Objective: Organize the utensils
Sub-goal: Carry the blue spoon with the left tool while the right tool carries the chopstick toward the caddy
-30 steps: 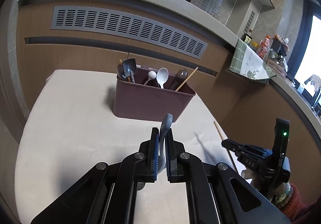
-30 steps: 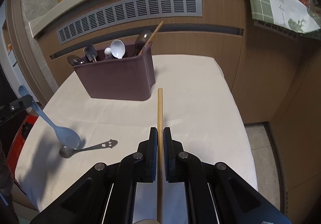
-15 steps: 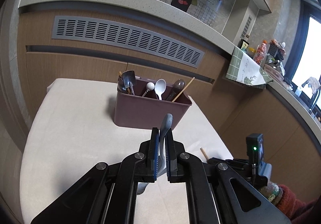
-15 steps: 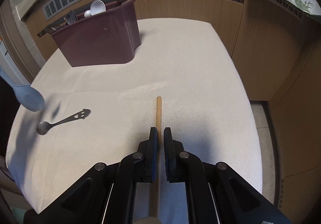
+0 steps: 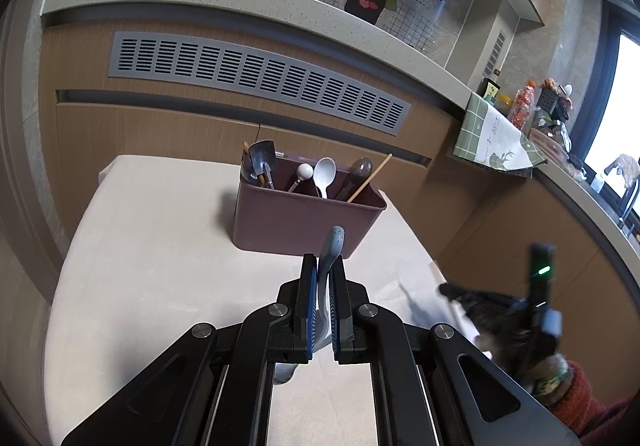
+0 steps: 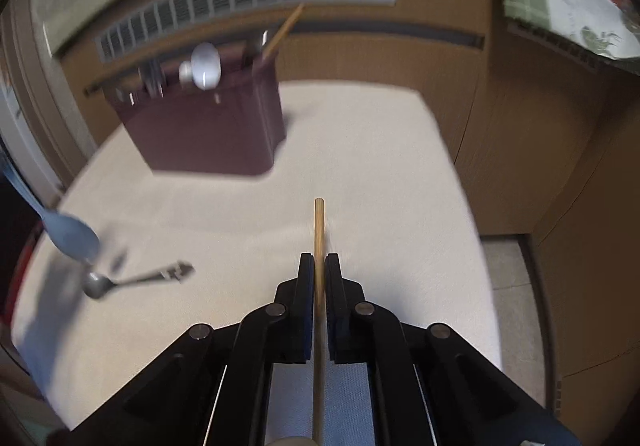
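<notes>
The left gripper (image 5: 324,266) is clamped on the handle of a pale blue spoon (image 5: 333,246): the handle's tip sticks up and forward past the fingertips, in front of the bin's near wall, and the rest of it runs back and down between the pads. In the right wrist view the same spoon's bowl (image 6: 74,236) hangs at the far left, low over the table (image 6: 380,174), just above a metal spoon (image 6: 132,280) that lies flat on the cloth with its bowl to the left and its ornate handle end to the right. The right gripper (image 6: 319,266) is closed on a wooden chopstick (image 6: 319,222), and its jaws have just been closing a little with the stick between them. The chopstick runs straight along the gap, its blunt end poking out ahead of the fingertips over bare cloth and its other end passing back under the camera. The maroon bin (image 5: 304,216) stands at the table's far side, well ahead of both grippers; in the right wrist view it sits up and to the left of the chopstick's tip, blurred. Upright in it are a white spoon (image 5: 325,172), a small ball-ended utensil, dark metal pieces at the left end, a dark spoon, and a second chopstick (image 5: 370,177) leaning out to the right. In the left wrist view the right gripper's body appears blurred at the lower right, held by a hand in a red sleeve (image 5: 576,402).
</notes>
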Motion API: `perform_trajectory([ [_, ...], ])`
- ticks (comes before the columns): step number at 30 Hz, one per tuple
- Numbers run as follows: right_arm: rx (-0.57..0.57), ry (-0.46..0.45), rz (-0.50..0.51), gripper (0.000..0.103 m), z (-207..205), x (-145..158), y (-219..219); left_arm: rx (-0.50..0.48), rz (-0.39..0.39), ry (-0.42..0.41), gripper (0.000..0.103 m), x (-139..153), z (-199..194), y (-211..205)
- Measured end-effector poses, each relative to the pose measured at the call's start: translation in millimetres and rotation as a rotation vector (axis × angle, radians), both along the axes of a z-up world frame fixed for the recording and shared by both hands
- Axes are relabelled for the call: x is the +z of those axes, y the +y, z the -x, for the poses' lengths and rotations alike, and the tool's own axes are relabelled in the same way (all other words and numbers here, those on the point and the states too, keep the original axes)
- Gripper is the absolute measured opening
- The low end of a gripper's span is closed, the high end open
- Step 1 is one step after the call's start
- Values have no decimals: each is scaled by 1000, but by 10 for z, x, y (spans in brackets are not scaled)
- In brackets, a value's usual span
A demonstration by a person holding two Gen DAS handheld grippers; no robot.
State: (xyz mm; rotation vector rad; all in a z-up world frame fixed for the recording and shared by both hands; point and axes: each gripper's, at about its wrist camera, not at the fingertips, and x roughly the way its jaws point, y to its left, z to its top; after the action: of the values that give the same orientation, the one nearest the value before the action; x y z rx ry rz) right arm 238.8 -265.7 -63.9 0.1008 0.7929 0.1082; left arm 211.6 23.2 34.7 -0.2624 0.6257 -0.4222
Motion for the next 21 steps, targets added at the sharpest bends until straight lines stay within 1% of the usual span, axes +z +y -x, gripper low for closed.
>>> perform_trajectory([
  [2, -13, -60, -33, 5, 83, 200, -55, 1, 3, -11, 6, 41, 17, -17],
  [4, -20, -134, -43, 5, 189, 399, -72, -1, 3, -22, 6, 77, 31, -34],
  [5, -21, -158, -45, 5, 230, 469, -65, -3, 0, -27, 6, 95, 38, -50],
  [7, -17, -197, -57, 5, 281, 586, -46, -7, -6, -31, 6, 117, 48, -75],
  [9, 8, -208, -54, 5, 282, 625, 11, -11, -10, -32, 6, 131, 58, -91],
  [11, 12, -179, -45, 5, 236, 575, 36, -12, -11, -34, 6, 135, 74, -91],
  [14, 39, -85, -115, 5, 155, 472, -39, -5, -15, -28, 6, 125, 74, -75],
  [15, 43, -57, -123, 5, 132, 431, -49, -2, -15, -23, 6, 118, 67, -62],
  [17, 52, 12, -123, 5, 75, 311, -66, 1, -9, -20, 6, 109, 65, -39],
  [21, 60, 122, -125, 5, 28, 104, -121, -1, 2, -14, 6, 73, 74, -17],
])
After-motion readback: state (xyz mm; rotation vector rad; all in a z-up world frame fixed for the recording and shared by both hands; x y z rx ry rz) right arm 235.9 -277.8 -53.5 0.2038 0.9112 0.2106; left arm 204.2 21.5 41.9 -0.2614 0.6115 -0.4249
